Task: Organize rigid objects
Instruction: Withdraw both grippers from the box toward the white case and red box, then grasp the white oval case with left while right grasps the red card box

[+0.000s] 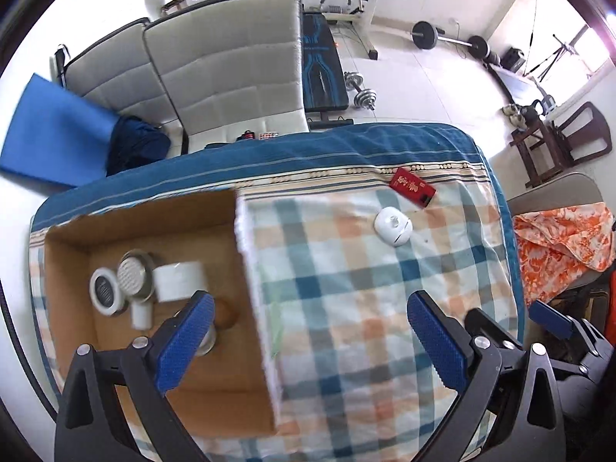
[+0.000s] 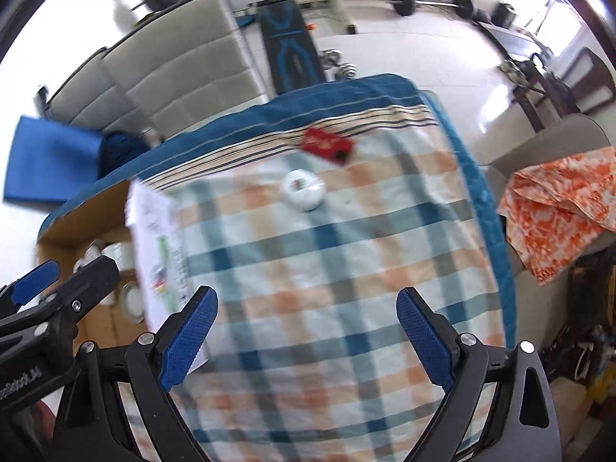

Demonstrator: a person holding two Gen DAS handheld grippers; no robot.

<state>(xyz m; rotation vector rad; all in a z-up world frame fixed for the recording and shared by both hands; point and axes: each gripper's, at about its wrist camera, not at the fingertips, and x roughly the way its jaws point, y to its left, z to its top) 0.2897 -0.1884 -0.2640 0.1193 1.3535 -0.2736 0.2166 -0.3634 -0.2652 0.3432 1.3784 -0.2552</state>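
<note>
An open cardboard box (image 1: 69, 238) stands on the left of the checked tablecloth (image 1: 346, 288). It holds a white roll (image 1: 179, 281), a metal strainer (image 1: 134, 273), a round white lid (image 1: 106, 292) and other small items. A white round device (image 1: 392, 226) and a red packet (image 1: 412, 186) lie on the cloth at the far right. They also show in the right wrist view, the device (image 2: 302, 190) and the packet (image 2: 327, 145). My left gripper (image 1: 312, 331) is open and empty over the box's right wall. My right gripper (image 2: 306, 333) is open and empty above the cloth.
The box's white printed side (image 2: 158, 254) stands left of my right gripper. The left gripper (image 2: 38, 288) shows at that view's left edge. Grey cushioned chairs (image 1: 231, 65) stand behind the table. An orange patterned cloth (image 1: 566, 238) lies on a chair to the right. Gym weights (image 1: 427, 32) are on the floor.
</note>
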